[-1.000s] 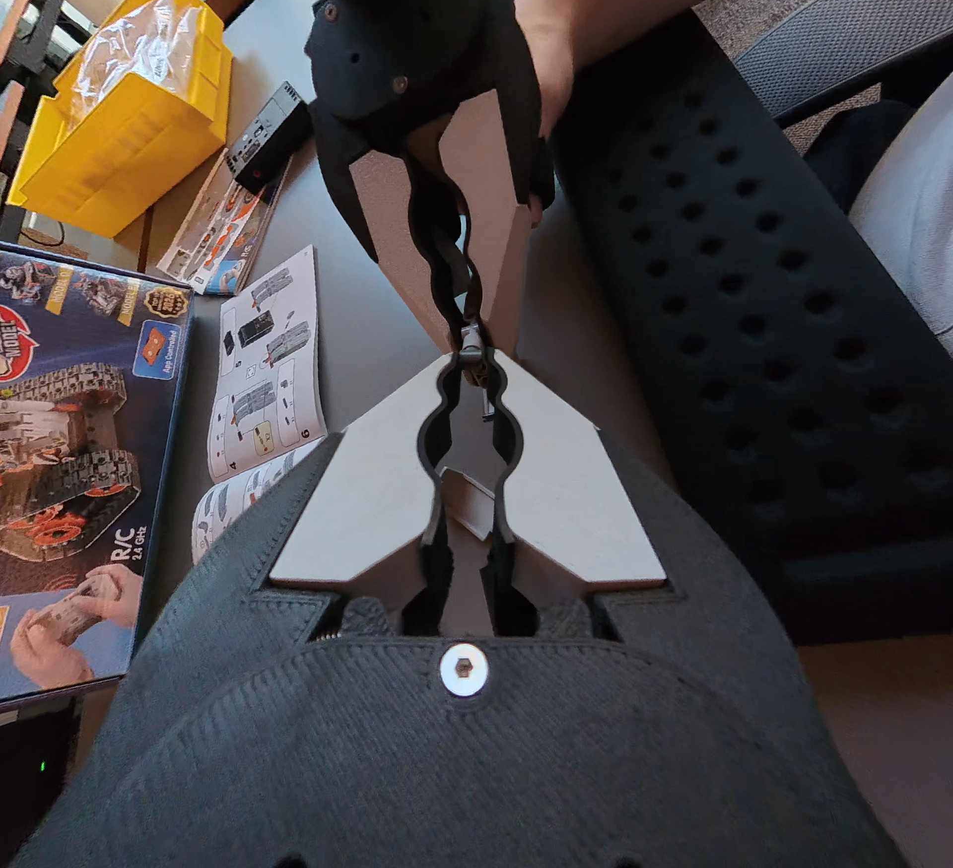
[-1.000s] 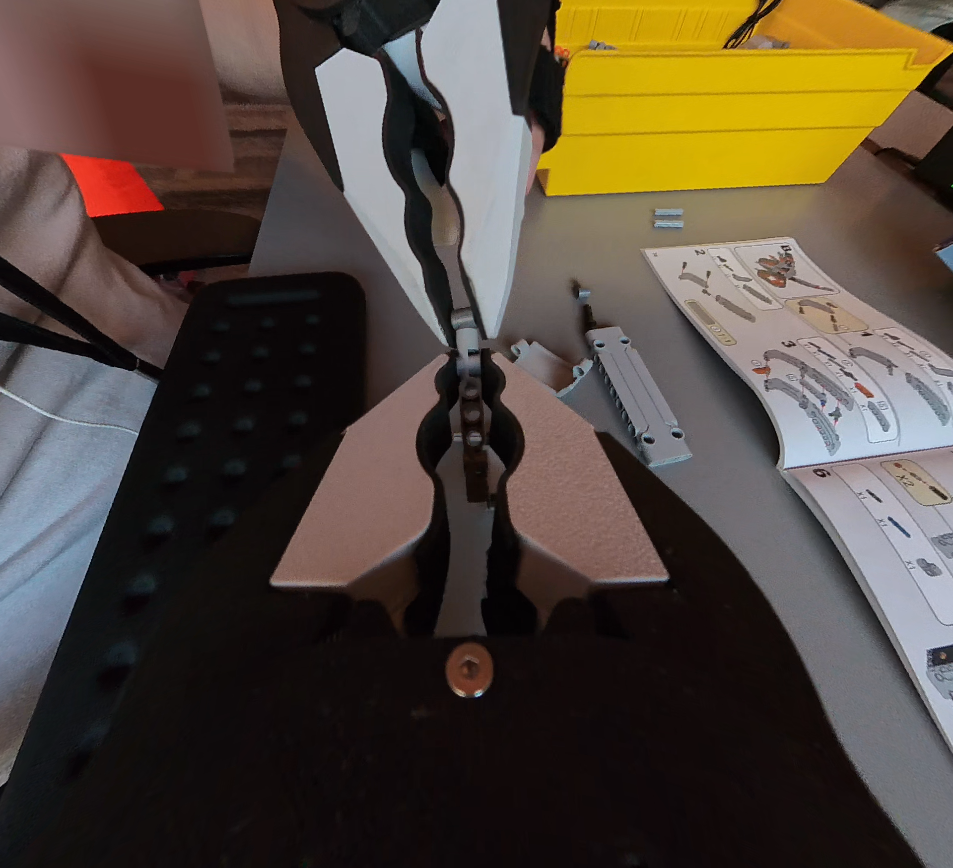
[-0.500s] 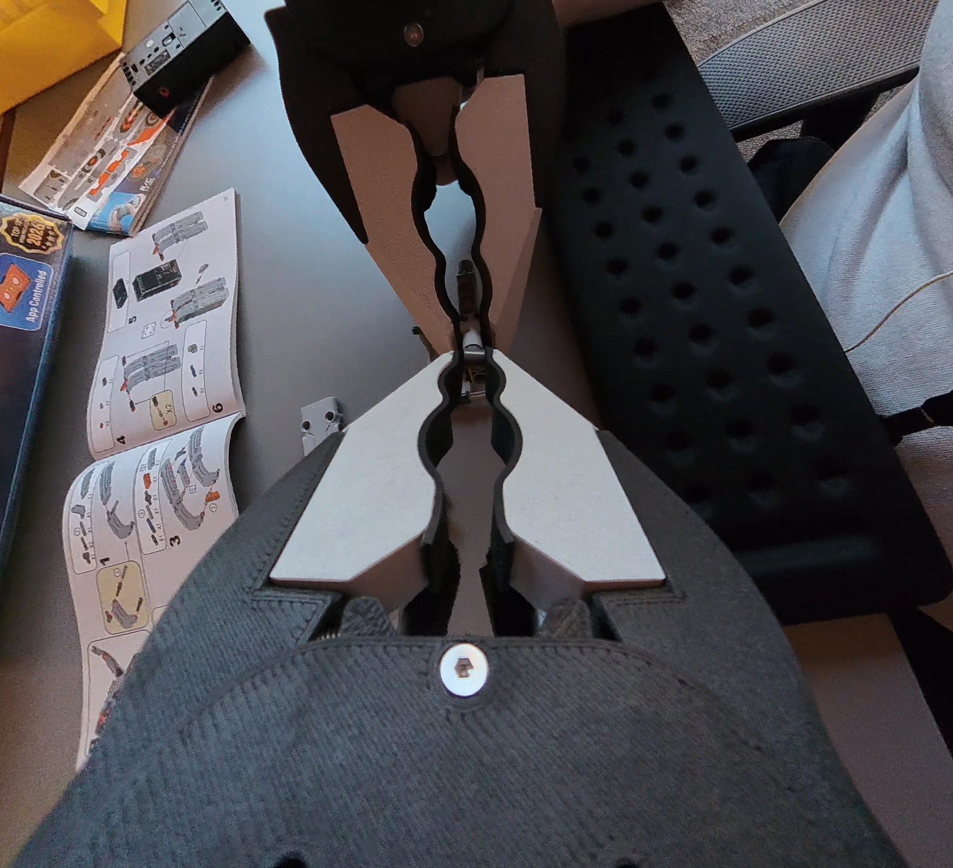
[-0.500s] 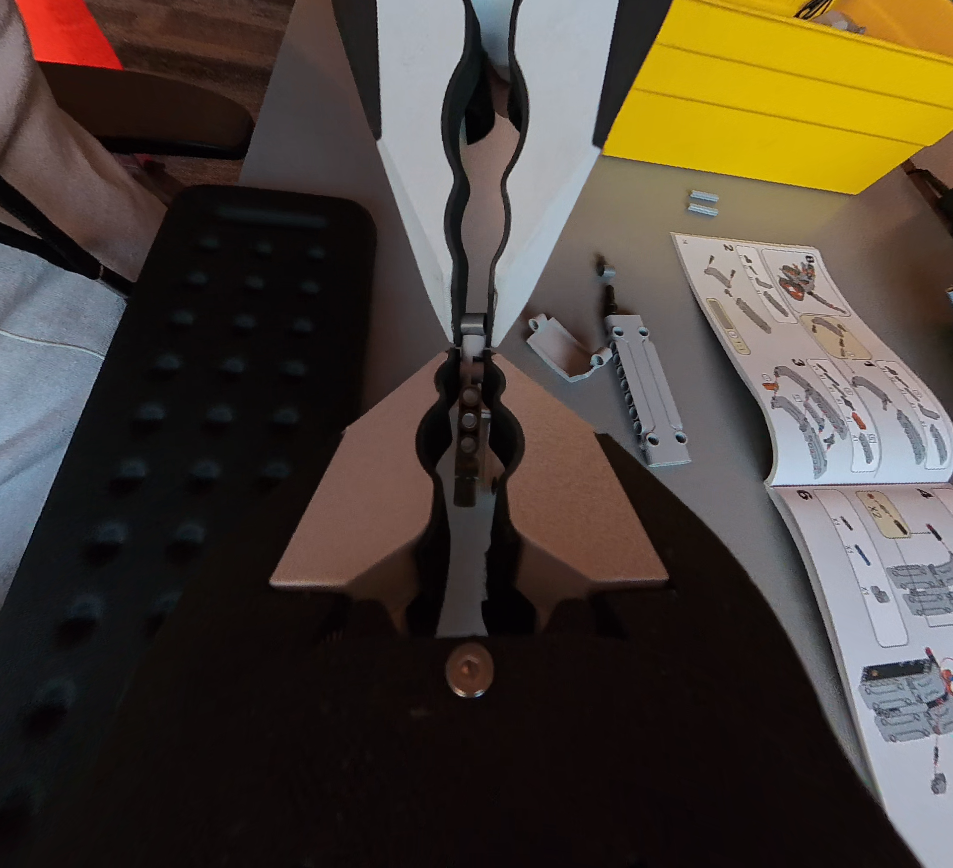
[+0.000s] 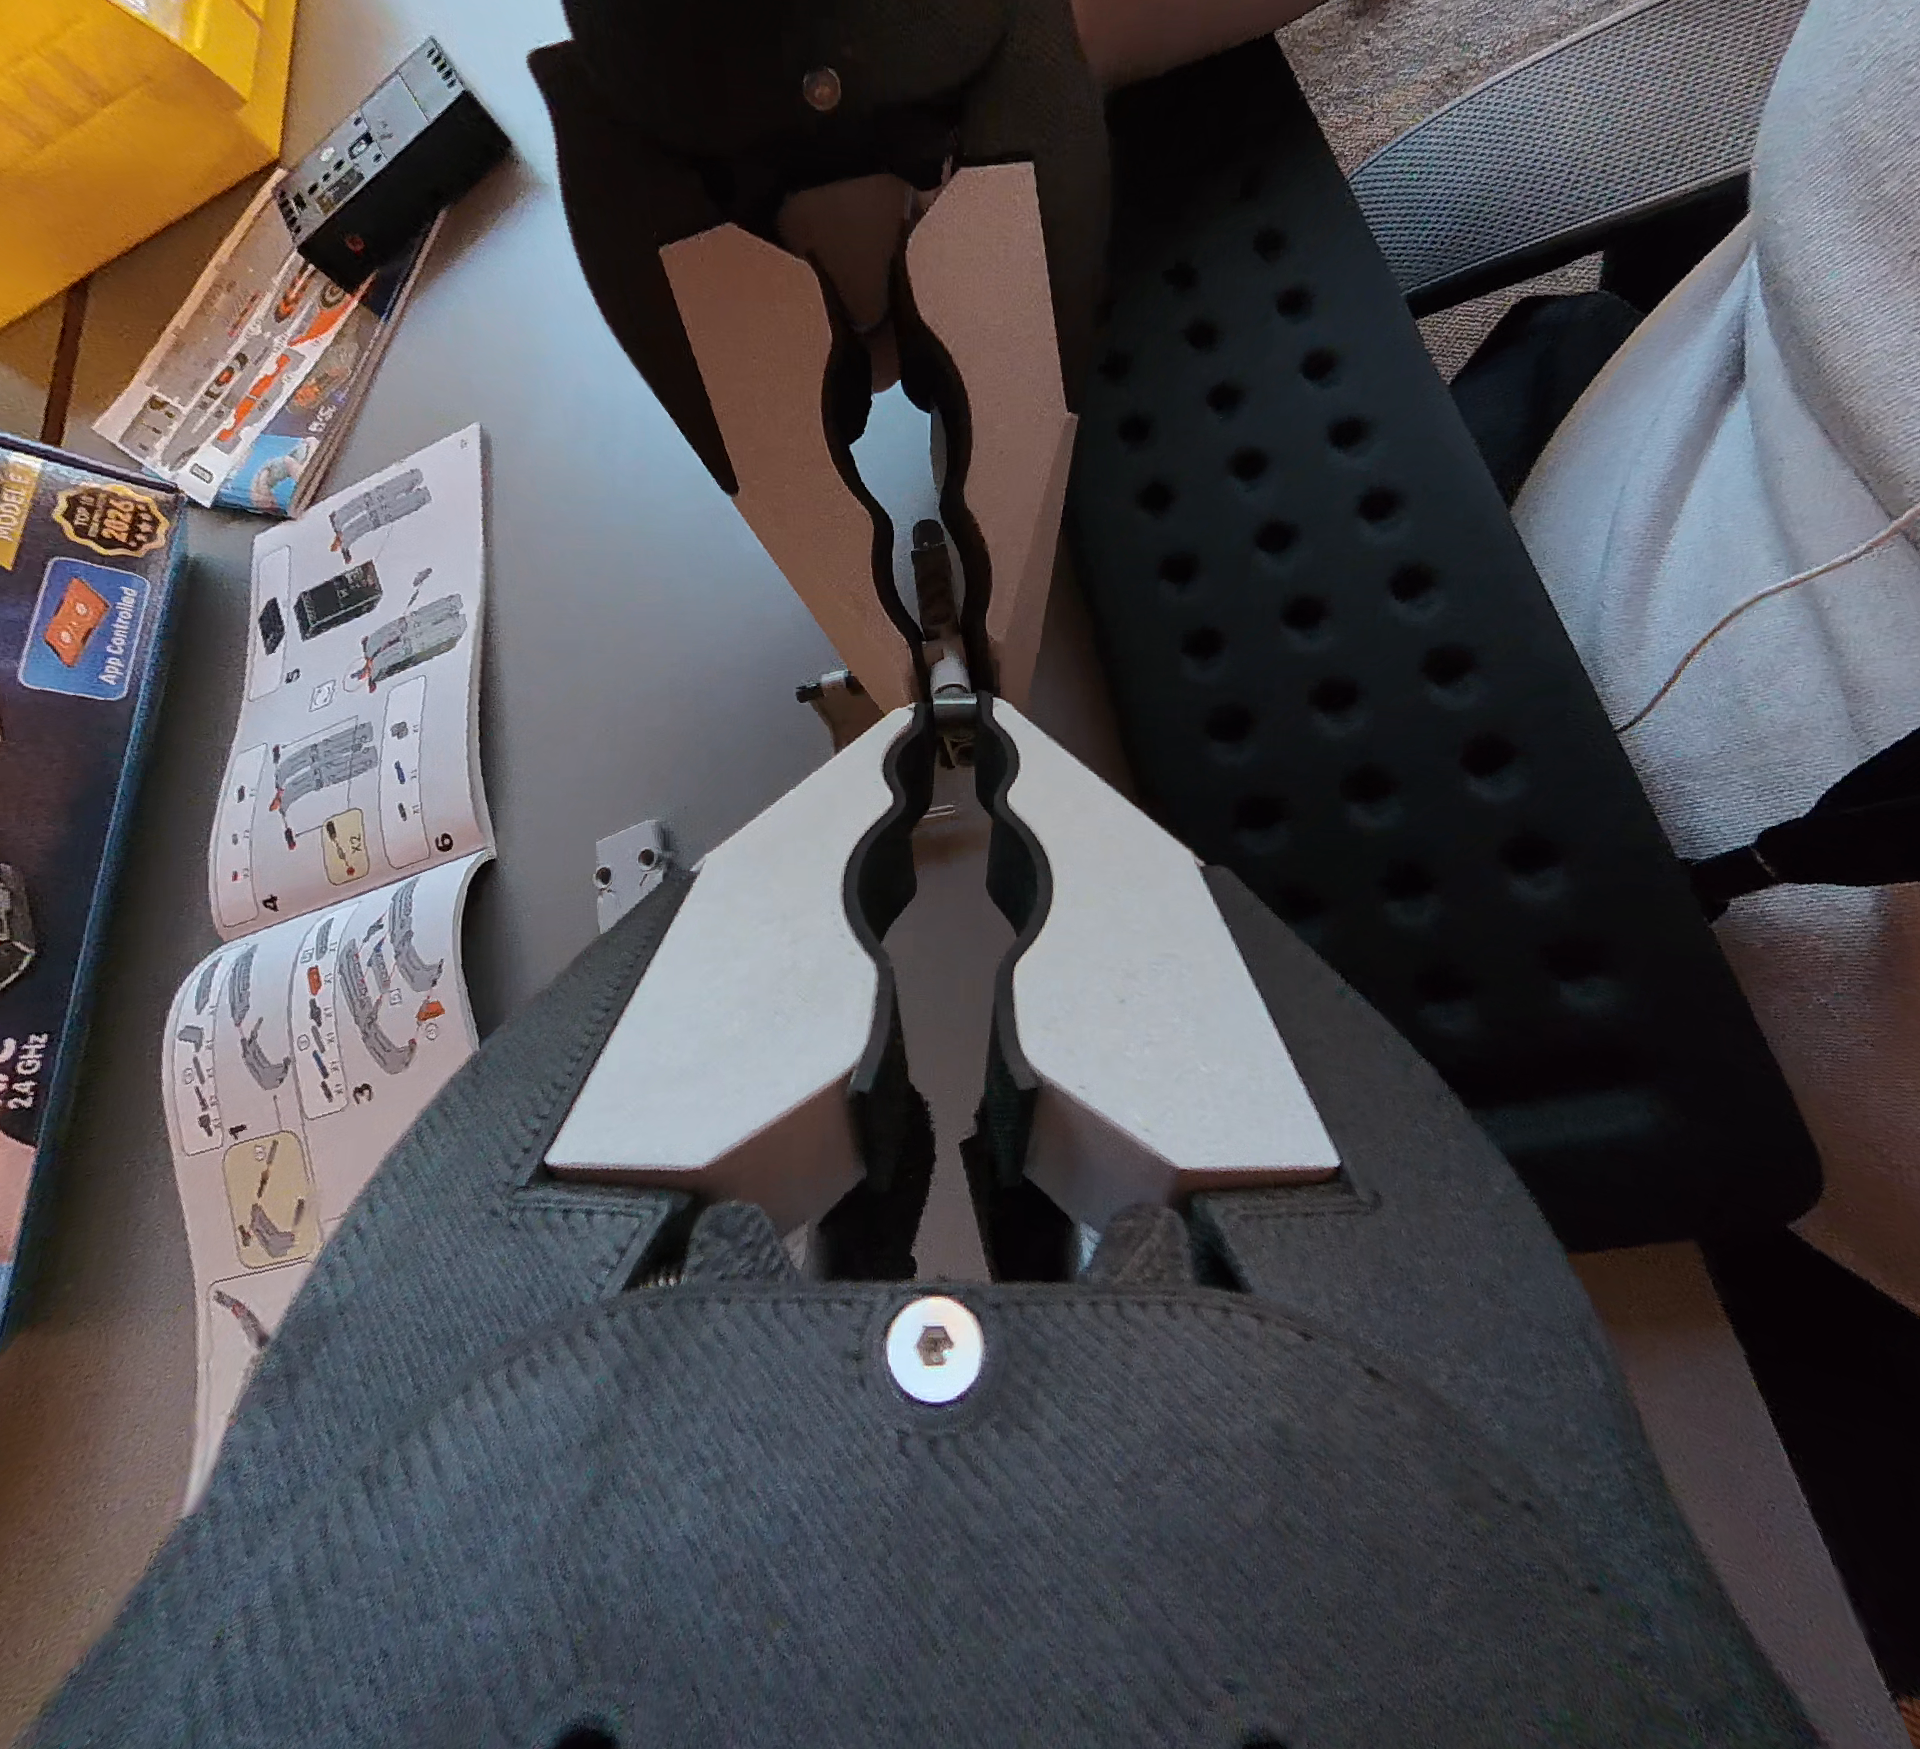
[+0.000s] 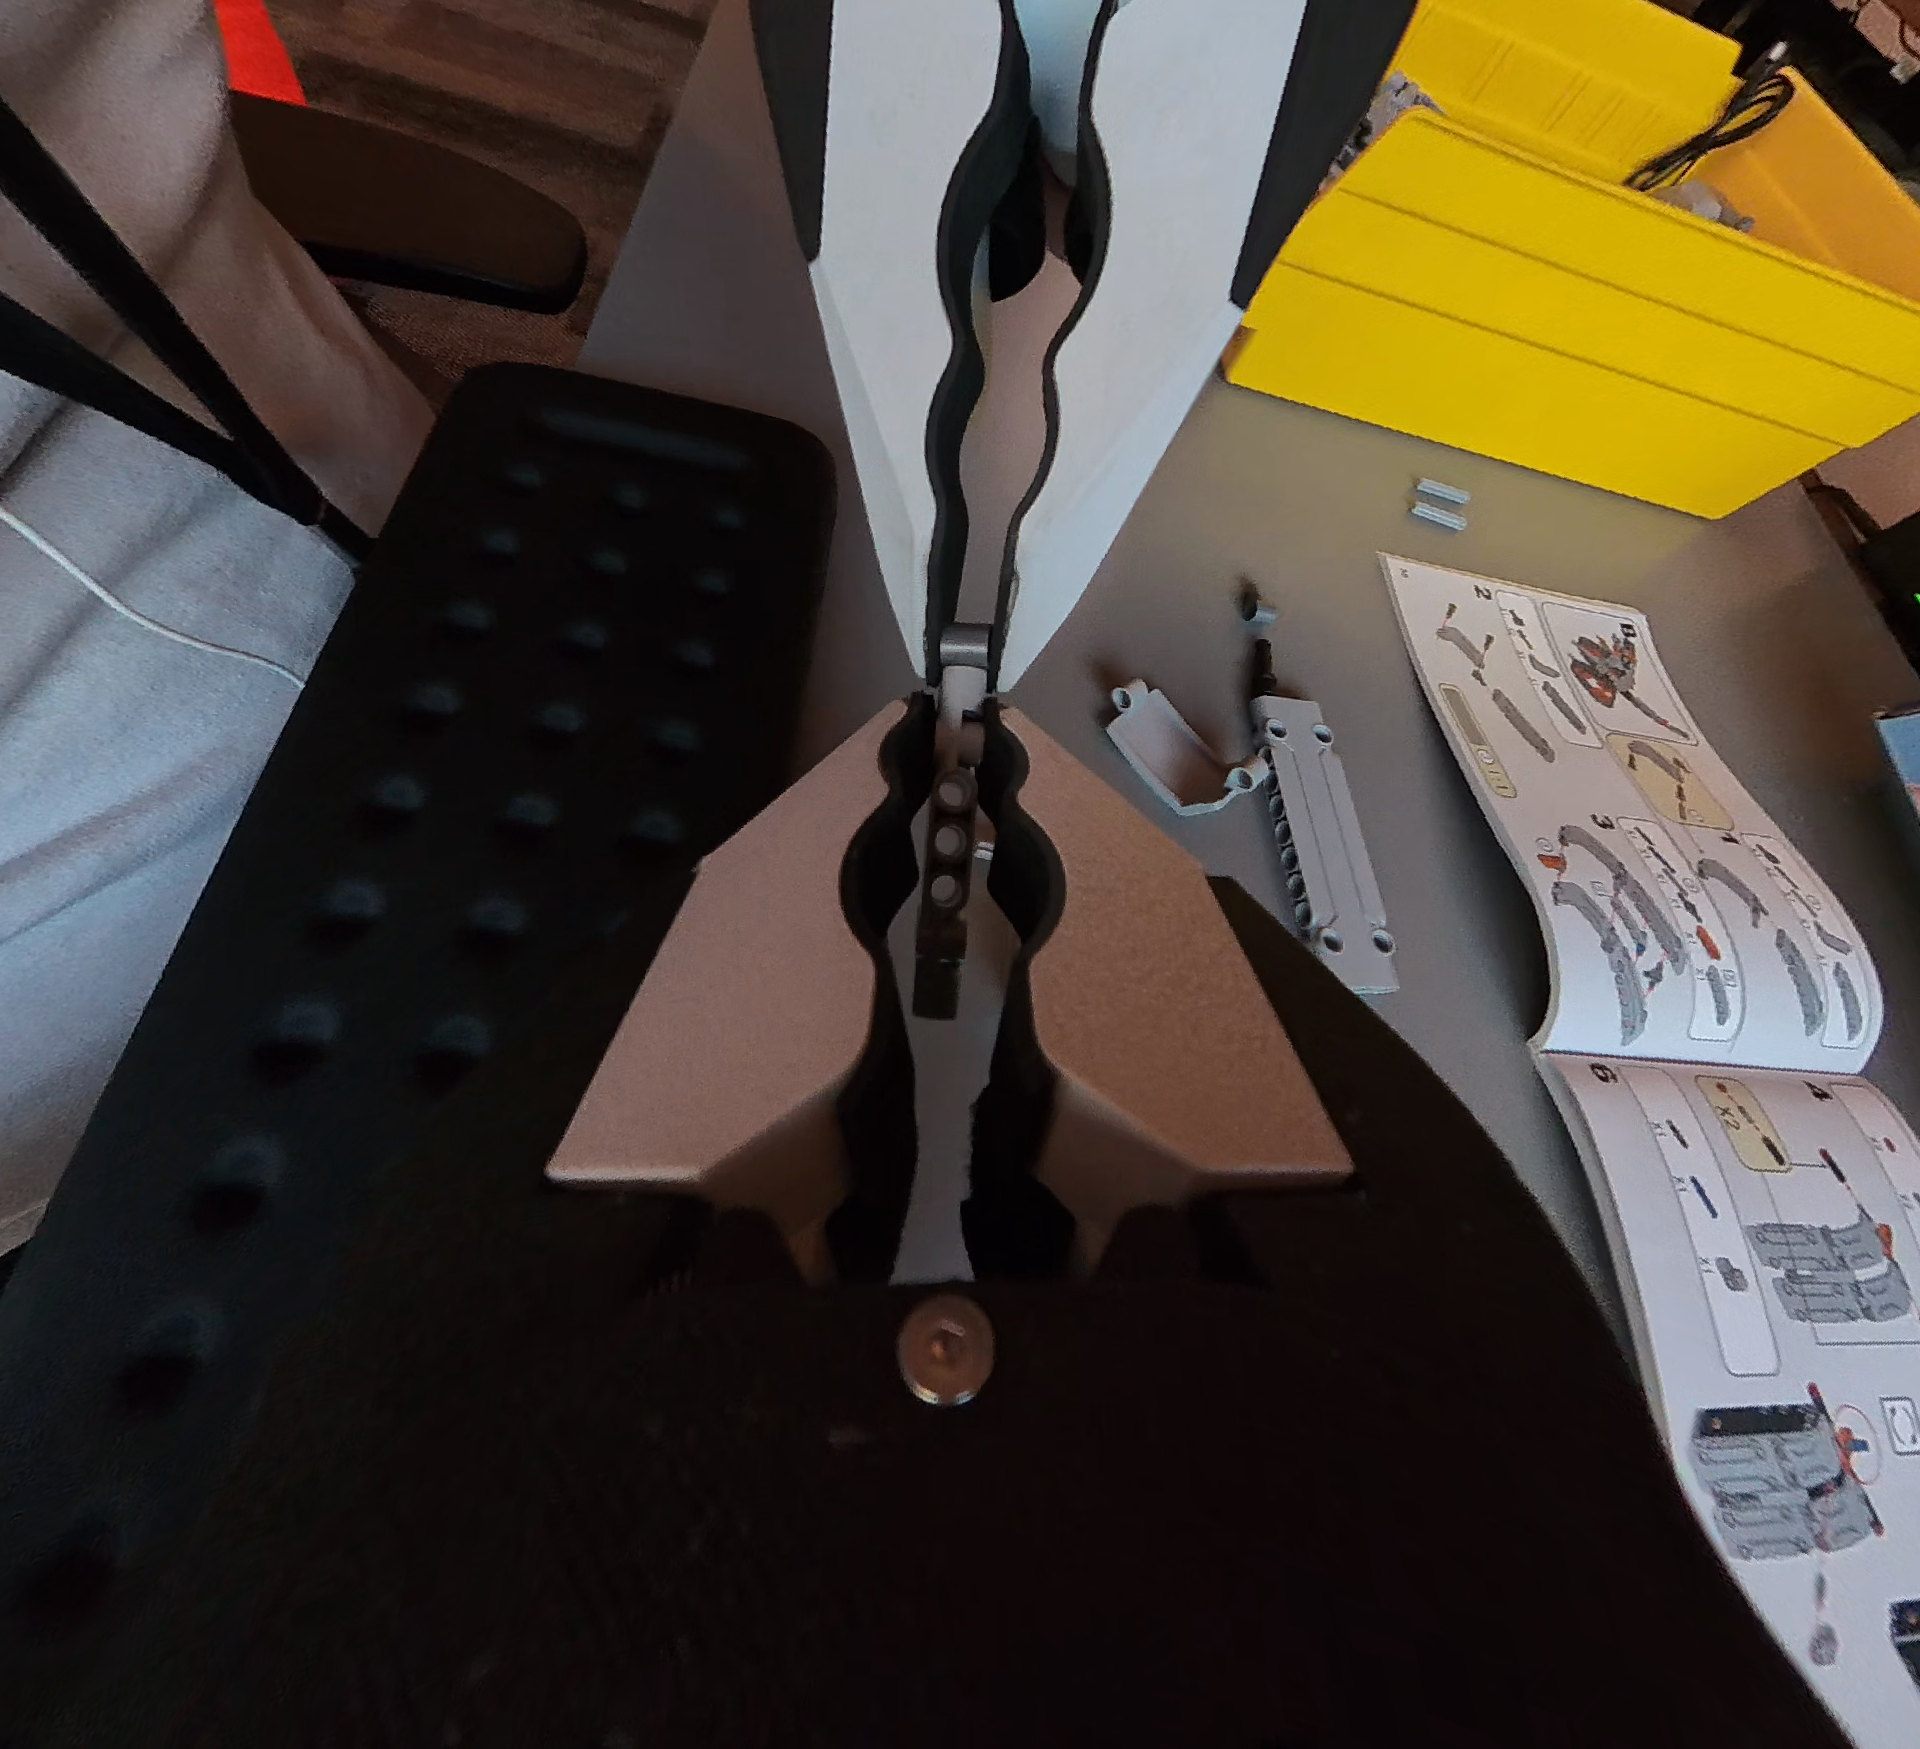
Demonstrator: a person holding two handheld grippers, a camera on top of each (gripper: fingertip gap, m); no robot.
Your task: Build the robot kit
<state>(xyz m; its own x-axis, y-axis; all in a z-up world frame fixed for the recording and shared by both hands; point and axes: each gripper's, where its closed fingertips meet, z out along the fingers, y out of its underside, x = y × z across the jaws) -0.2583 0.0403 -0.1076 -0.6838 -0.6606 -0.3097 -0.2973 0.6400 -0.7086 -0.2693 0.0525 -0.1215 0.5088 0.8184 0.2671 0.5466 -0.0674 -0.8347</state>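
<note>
My left gripper (image 5: 951, 712) and right gripper (image 6: 958, 712) meet tip to tip above the grey table (image 5: 623, 473). The right gripper is shut on a dark grey beam with holes (image 6: 948, 868), which lies along its jaws and also shows in the left wrist view (image 5: 935, 582). A small light grey connector (image 6: 964, 660) sticks out of the beam's end. The left gripper is shut on this connector (image 5: 948, 676). In the right wrist view the left gripper (image 6: 968, 645) comes down from above. In the left wrist view the right gripper (image 5: 948, 660) does the same, held by a bare arm.
A black perforated pad (image 6: 468, 764) lies beside the grippers. A long grey beam (image 6: 1325, 858), a curved grey panel (image 6: 1164, 754) and two small pins (image 6: 1439, 504) lie near an open booklet (image 6: 1662, 868). A yellow bin (image 6: 1558, 297), a toy box (image 5: 62, 764) and a black battery box (image 5: 395, 151) stand farther off.
Both grippers have stayed clamped tip to tip on the small assembly. The pair has turned and shifted over the table, and the opposing gripper now lines up straighter in each view.
</note>
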